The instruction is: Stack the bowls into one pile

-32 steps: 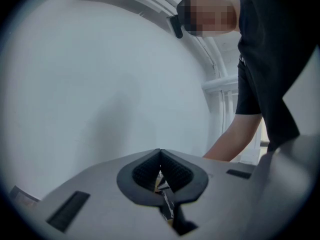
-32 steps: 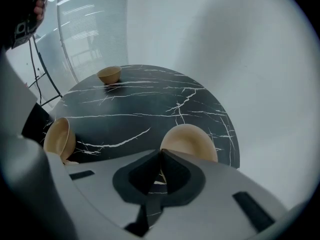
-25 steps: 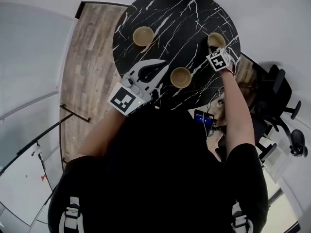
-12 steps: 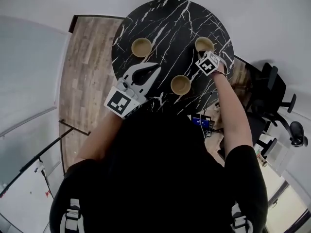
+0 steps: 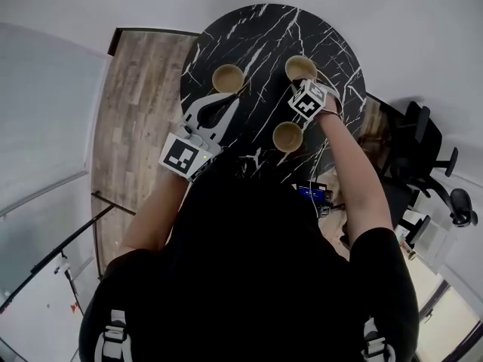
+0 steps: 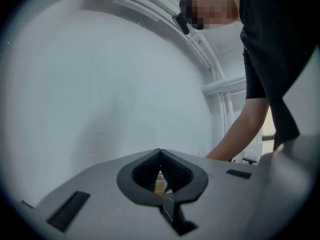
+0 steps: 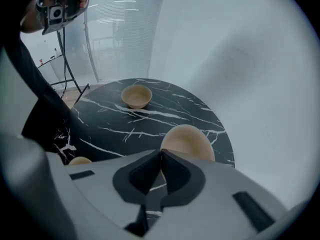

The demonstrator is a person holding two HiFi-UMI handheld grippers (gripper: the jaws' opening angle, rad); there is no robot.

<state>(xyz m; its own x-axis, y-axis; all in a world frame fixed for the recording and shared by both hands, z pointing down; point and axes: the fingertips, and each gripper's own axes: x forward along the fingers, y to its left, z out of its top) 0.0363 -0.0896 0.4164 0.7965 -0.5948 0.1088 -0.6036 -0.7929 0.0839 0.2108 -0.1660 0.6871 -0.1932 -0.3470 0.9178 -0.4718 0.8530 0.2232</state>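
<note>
The table [image 5: 264,44] looks like polished black marble with white veins, faintly glossy. Each bowl [image 5: 227,77] is smooth, matt tan. At the left of the frame the floor [image 5: 139,104] is wood-grain planking. My left gripper [image 6: 160,151] and right gripper [image 7: 161,153] are matt grey plastic with ribbed black pads [image 7: 176,174]. My shirt [image 5: 256,262] is black cloth.

The left gripper [image 6: 160,151] sits on the near left, roughly level, jaws together and empty. The right arm [image 5: 355,172] reaches far right, and the right gripper [image 7: 161,154] tilts steeply down, jaws pinching a bowl [image 7: 189,140] by its rim.
</note>
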